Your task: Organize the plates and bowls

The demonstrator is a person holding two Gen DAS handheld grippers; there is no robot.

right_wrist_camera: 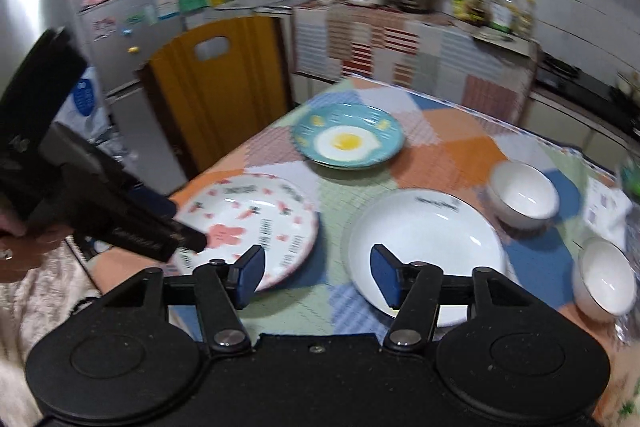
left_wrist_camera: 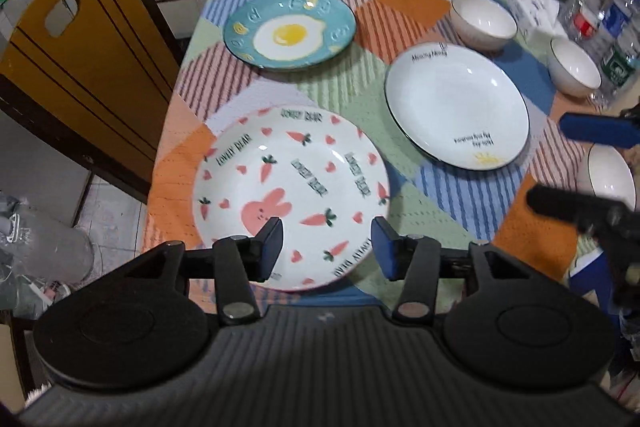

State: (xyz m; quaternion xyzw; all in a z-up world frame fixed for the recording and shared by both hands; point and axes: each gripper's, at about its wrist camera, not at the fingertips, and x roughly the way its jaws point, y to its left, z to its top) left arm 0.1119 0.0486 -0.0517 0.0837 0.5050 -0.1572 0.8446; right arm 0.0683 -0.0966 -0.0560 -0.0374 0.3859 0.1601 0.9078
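Three plates lie on the patchwork tablecloth [left_wrist_camera: 360,83]: a white carrot-and-bunny plate [left_wrist_camera: 292,187] [right_wrist_camera: 248,215] nearest me, a teal fried-egg plate [left_wrist_camera: 289,27] [right_wrist_camera: 347,137] behind it, and a plain white plate [left_wrist_camera: 456,103] [right_wrist_camera: 426,243] to the right. White bowls [left_wrist_camera: 484,21] [left_wrist_camera: 574,67] [left_wrist_camera: 610,175] stand along the right side. My left gripper [left_wrist_camera: 326,231] hovers open above the carrot plate's near rim, holding nothing. My right gripper [right_wrist_camera: 317,255] is open and empty too, above the gap between the carrot plate and the white plate.
A yellow-brown chair back [left_wrist_camera: 80,67] stands close to the table's left edge. Plastic bottles [left_wrist_camera: 612,19] and a tissue box [left_wrist_camera: 536,11] crowd the far right corner. A fridge [right_wrist_camera: 120,67] and kitchen counters lie beyond.
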